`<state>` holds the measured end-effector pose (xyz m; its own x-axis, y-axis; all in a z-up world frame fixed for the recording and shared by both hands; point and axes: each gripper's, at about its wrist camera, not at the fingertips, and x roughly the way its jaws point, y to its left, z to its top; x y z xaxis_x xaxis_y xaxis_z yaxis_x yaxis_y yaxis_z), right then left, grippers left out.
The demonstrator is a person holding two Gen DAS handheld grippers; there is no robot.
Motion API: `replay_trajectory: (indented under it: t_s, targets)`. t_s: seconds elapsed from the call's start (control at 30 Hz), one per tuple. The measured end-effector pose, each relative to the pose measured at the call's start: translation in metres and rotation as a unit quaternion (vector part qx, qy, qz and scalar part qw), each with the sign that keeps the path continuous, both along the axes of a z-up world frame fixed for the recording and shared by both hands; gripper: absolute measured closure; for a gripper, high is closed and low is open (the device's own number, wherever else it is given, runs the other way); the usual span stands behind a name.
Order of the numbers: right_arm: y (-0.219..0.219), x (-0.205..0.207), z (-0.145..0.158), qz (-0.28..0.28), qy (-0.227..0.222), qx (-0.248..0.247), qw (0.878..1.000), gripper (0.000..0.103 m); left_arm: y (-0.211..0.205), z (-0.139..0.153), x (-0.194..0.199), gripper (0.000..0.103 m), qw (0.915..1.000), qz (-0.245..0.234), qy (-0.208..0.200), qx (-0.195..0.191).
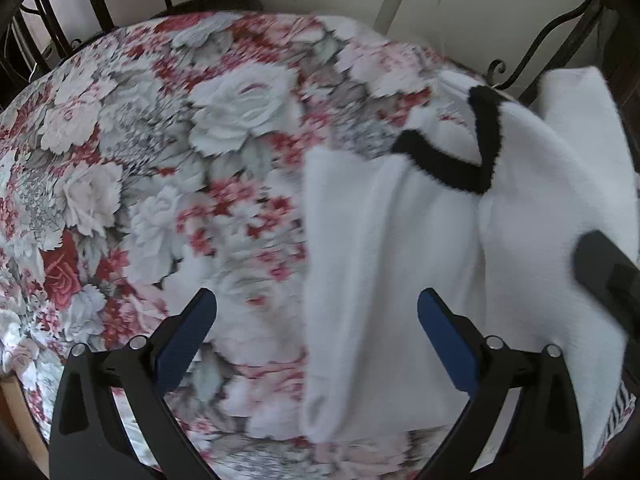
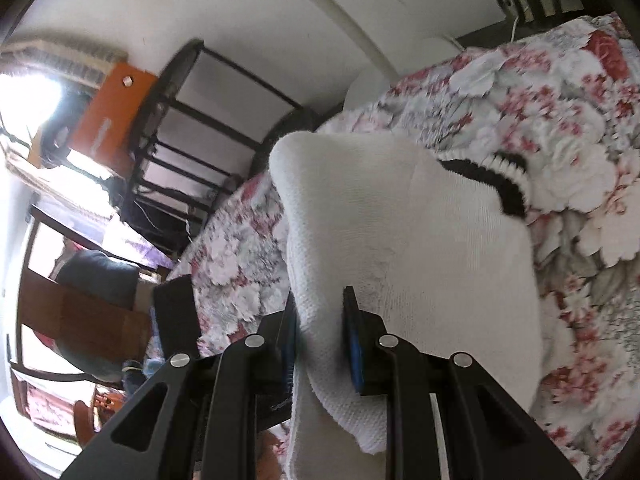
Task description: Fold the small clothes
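Observation:
A white knit sweater with a black V-neck collar lies on the right part of the floral bedspread. My left gripper is open above the sweater's left edge, with nothing pinched between its blue pads. At the right edge of that view a dark finger of the right gripper rests on the sweater. In the right wrist view my right gripper is shut on a thick fold of the white sweater, lifted off the bed. The black collar shows beyond it.
A black metal bed frame runs along the far side, with a pale wall behind it. In the right wrist view a black rail, an orange box and wooden furniture stand off the bed's left side. Striped cloth peeks out at lower right.

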<state>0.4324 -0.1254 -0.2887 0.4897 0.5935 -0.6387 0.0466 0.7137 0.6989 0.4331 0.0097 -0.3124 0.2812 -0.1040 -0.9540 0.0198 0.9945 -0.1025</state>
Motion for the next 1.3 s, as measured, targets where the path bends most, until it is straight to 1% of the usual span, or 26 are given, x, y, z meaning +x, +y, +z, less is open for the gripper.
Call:
replay_trajectory:
  t_s: [0.1,0.17,0.27,0.37,0.4,0.47,0.5,0.53,0.6,0.63,0.67,0.73,0.77,0.83,0.87,0.93,1.03,1.13,1.2,1.23,1.27,1.3]
  targets:
    - [0.016,0.007,-0.017,0.001,0.018,-0.009,1.0,0.081,0.01,-0.01,-0.001,0.005,0.9999,-0.004,0.01,0.011]
    - [0.026,0.009,-0.027,0.005,0.028,-0.018,0.999,0.081,0.021,-0.016,0.0,0.005,0.9997,0.003,0.02,0.012]
    - [0.036,0.01,-0.04,0.007,0.035,-0.023,0.999,0.081,0.04,-0.013,-0.01,0.005,0.9995,0.019,0.024,0.011]
    - [0.043,0.011,-0.048,0.009,0.04,-0.026,0.999,0.081,0.055,-0.012,-0.015,0.005,0.9991,0.025,0.026,0.02]
    - [0.045,0.011,-0.051,0.013,0.044,-0.027,0.999,0.078,0.059,-0.013,-0.016,0.005,0.9991,0.025,0.026,0.024]
    - [0.048,0.014,-0.06,0.02,0.06,0.009,0.998,0.064,0.066,-0.012,-0.02,0.005,0.9989,0.023,0.025,0.034]
    - [0.052,0.015,-0.067,0.028,0.077,0.034,0.996,0.055,0.068,-0.011,-0.022,0.005,0.9988,0.023,0.024,0.037]
    - [0.057,0.015,-0.072,0.039,0.086,0.041,0.995,0.053,0.072,-0.01,-0.024,0.005,0.9987,0.023,0.024,0.04]
    - [0.061,0.014,-0.063,0.045,0.068,0.017,0.997,0.053,0.08,-0.006,-0.027,0.005,0.9983,0.026,0.022,0.048]
    - [0.061,0.014,-0.059,0.047,0.062,0.018,0.997,0.055,0.082,-0.005,-0.027,0.005,0.9982,0.028,0.02,0.049]
    - [0.058,0.013,-0.05,0.048,0.049,0.035,0.997,0.057,0.087,-0.001,-0.028,0.005,0.9981,0.033,0.017,0.048]
    - [0.049,0.01,-0.032,0.042,0.022,0.051,0.998,0.061,0.092,0.008,-0.03,0.005,0.9985,0.043,0.011,0.033]
    - [0.043,0.008,-0.018,0.037,0.001,0.043,0.998,0.063,0.094,0.014,-0.028,0.005,0.9987,0.045,0.008,0.023]
    - [0.032,0.004,0.001,0.031,-0.026,0.018,0.999,0.073,0.091,0.027,-0.03,0.005,0.9992,0.04,0.0,0.005]
    - [0.025,0.0,0.01,0.026,-0.039,-0.007,0.999,0.075,0.084,0.032,-0.031,0.005,0.9995,0.031,-0.006,0.001]
    - [0.013,-0.008,0.017,0.014,-0.045,-0.057,0.997,0.082,0.067,0.039,-0.035,0.005,0.9998,0.01,-0.014,0.004]
    - [-0.002,-0.019,0.009,0.016,-0.026,-0.099,0.995,0.085,0.037,0.041,-0.04,0.005,0.9995,-0.023,-0.017,0.011]
    - [-0.007,-0.034,-0.007,0.043,0.004,-0.135,0.99,0.085,0.008,0.03,-0.039,0.005,0.9986,-0.045,-0.009,0.024]
    - [-0.003,-0.038,-0.019,0.06,0.015,-0.156,0.986,0.085,-0.002,0.013,-0.038,0.005,0.9966,-0.061,-0.001,0.056]
    - [-0.003,-0.04,-0.026,0.067,0.022,-0.16,0.985,0.085,-0.005,0.004,-0.04,0.004,0.9944,-0.069,0.009,0.079]
    - [-0.002,-0.04,-0.037,0.074,0.037,-0.159,0.984,0.085,-0.007,-0.006,-0.04,0.004,0.9933,-0.073,0.016,0.089]
    - [0.0,-0.04,-0.048,0.08,0.051,-0.15,0.984,0.086,-0.006,-0.014,-0.041,0.004,0.9931,-0.074,0.024,0.088]
